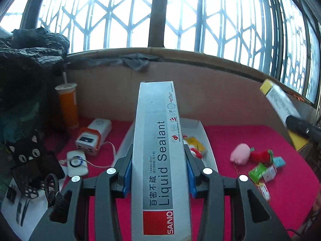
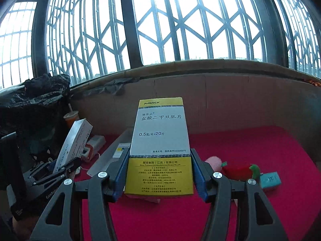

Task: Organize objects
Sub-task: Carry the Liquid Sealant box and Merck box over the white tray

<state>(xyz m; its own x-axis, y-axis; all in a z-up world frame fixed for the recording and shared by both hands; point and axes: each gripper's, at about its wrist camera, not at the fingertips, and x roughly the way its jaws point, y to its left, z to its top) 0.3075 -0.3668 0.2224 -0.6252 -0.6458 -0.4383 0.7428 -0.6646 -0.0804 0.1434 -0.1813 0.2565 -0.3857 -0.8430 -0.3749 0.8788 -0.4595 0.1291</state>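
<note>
Two boxes are held up above the red cloth point(image 1: 250, 132), one in each gripper. Taking the white tray point(image 1: 206, 138) on that cloth as the landmark and going left to right: well left of it stands an orange cup point(image 1: 67, 104) with a straw, and nearer, just left of the tray, lie a white and orange charger point(image 1: 93, 138) and a white power bank point(image 1: 77, 164) with a cable. Over the tray's near end, the left gripper point(image 1: 158, 172) clamps a long grey sealant box point(image 1: 158, 150) between its blue pads. Right of the tray lie a pink plush toy point(image 1: 240, 153), a red plush toy point(image 1: 260, 155) and some small cartons point(image 1: 268, 170). The right gripper point(image 2: 159, 172) grips a yellow and white medicine box point(image 2: 160, 144), raised right of the tray.
</note>
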